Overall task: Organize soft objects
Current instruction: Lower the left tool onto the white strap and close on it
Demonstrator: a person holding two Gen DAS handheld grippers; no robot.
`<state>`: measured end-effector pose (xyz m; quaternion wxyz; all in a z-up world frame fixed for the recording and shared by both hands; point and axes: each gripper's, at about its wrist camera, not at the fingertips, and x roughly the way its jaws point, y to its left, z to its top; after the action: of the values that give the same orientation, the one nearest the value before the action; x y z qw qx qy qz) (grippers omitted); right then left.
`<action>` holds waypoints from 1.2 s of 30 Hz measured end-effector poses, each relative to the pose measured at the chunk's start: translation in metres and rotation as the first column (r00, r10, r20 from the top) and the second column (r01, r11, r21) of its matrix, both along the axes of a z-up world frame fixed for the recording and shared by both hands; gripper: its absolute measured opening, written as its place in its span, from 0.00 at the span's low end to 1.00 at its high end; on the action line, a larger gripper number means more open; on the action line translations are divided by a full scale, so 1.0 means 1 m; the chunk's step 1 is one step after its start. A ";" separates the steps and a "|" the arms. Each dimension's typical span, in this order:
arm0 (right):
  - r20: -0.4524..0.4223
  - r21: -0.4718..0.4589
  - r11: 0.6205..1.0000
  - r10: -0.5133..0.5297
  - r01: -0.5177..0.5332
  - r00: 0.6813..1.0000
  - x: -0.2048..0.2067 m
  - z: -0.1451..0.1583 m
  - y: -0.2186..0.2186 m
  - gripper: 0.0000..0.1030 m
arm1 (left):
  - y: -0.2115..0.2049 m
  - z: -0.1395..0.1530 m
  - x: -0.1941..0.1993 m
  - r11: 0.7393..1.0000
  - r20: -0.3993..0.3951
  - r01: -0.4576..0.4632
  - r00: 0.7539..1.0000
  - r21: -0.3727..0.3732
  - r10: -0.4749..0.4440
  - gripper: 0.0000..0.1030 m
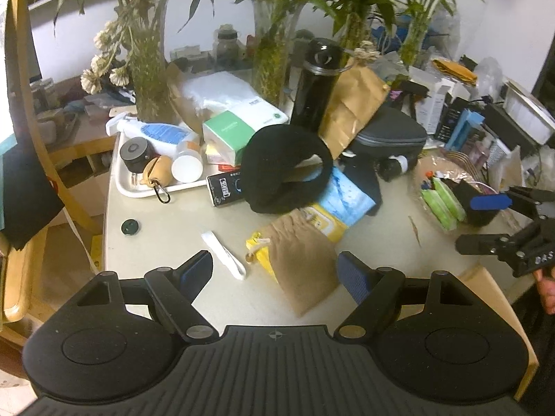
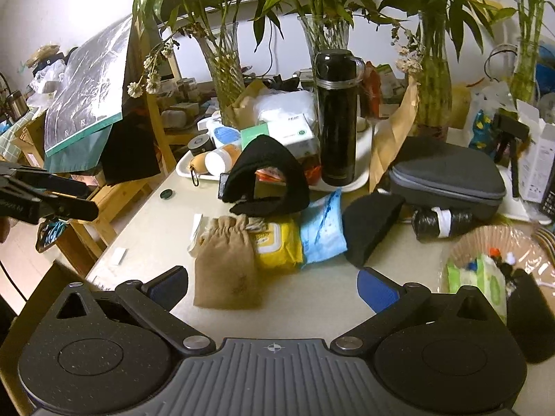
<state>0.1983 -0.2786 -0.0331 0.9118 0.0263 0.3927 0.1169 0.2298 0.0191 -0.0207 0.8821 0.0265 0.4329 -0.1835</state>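
Left wrist view: my left gripper (image 1: 275,274) fingers stand spread, empty, straddling the tan drawstring cloth pouch (image 1: 301,263); I should descend squarely before closing.

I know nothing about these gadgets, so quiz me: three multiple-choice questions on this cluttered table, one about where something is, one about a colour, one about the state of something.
1. Where does the brown pouch lie?
A. On the white tray
B. On the table beside the yellow wipes pack
C. Inside the grey case

2. What colour is the tall flask?
A. Black
B. Red
C. White

3. How do the left gripper jaws stand?
A. Clamped on the pouch
B. Open, holding nothing
C. Shut tight

Answers:
1 B: the pouch rests on the tabletop against the yellow pack.
2 A: body and cap are both black.
3 B: a wide gap shows between the blue pads.
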 end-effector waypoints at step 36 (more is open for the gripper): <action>0.023 0.051 0.984 -0.171 0.170 0.985 0.025 -0.004 -0.031 1.00 | -0.006 -0.147 0.141 0.986 -0.309 -0.084 0.943 0.142 0.125 0.55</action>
<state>0.2229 -0.3092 -0.0370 0.9230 0.0804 0.3733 0.0482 0.3709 0.0136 -0.1677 0.8062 0.0297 0.5805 -0.1103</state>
